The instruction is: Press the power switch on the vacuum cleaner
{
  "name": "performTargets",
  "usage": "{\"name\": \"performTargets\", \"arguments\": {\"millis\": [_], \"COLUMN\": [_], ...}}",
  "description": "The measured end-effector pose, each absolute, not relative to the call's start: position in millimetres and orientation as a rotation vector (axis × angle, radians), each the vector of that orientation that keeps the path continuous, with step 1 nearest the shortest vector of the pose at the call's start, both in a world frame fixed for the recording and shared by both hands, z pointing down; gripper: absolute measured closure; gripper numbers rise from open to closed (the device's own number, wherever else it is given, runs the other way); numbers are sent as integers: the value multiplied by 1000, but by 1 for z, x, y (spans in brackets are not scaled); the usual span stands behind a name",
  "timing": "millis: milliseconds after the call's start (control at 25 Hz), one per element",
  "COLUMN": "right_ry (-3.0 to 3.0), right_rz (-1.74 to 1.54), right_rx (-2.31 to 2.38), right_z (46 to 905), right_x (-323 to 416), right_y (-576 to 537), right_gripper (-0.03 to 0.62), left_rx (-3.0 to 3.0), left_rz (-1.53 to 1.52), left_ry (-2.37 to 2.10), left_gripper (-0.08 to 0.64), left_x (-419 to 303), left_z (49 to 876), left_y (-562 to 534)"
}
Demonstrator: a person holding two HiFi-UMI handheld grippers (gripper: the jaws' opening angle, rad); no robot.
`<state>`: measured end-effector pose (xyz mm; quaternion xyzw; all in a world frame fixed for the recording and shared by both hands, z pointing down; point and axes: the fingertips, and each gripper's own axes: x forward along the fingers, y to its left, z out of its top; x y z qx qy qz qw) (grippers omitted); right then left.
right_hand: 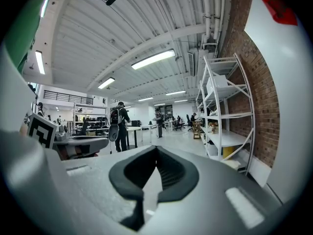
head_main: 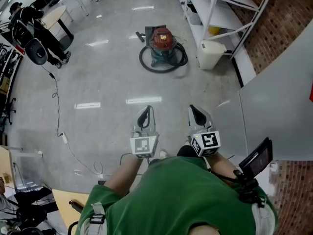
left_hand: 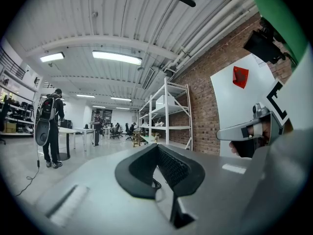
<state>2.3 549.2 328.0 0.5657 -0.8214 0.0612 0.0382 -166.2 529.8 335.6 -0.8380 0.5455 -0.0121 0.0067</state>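
Note:
The vacuum cleaner [head_main: 163,42] stands on the grey floor well ahead of me, with a red lid, a teal body and a black hose coiled round its base. Its switch is too small to make out. My left gripper [head_main: 146,111] and right gripper [head_main: 194,110] are held side by side close to my body, far short of the vacuum. Both point forward over bare floor. In the left gripper view the left gripper [left_hand: 157,149] has its black pads together with nothing between them. The right gripper [right_hand: 156,152] looks the same in its own view. Neither gripper view shows the vacuum.
A white bin [head_main: 210,54] stands right of the vacuum, against white shelving [head_main: 221,10] along the brick wall. A large white panel [head_main: 279,102] rises at my right. A cable [head_main: 57,112] runs across the floor at left, where a person with a backpack [head_main: 33,31] stands by a table [head_main: 55,14].

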Motion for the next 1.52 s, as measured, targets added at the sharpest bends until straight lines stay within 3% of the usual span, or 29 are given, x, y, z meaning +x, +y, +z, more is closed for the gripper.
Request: {"name": "performTargets", "arguments": {"millis": [680, 1520], "right_ry": [-2572, -2615], "right_rz": [152, 256], "right_rx": [1710, 1661], "right_z": [325, 339], "right_x": [14, 129], "right_y": [468, 323], "right_gripper": [589, 589], "left_rx": [-2557, -2591], "left_rz": [-72, -169], "left_ry": [1736, 1739], "left_gripper": [552, 552], "left_x": [-148, -31], "left_z": [318, 328], "left_y": [455, 317]}}
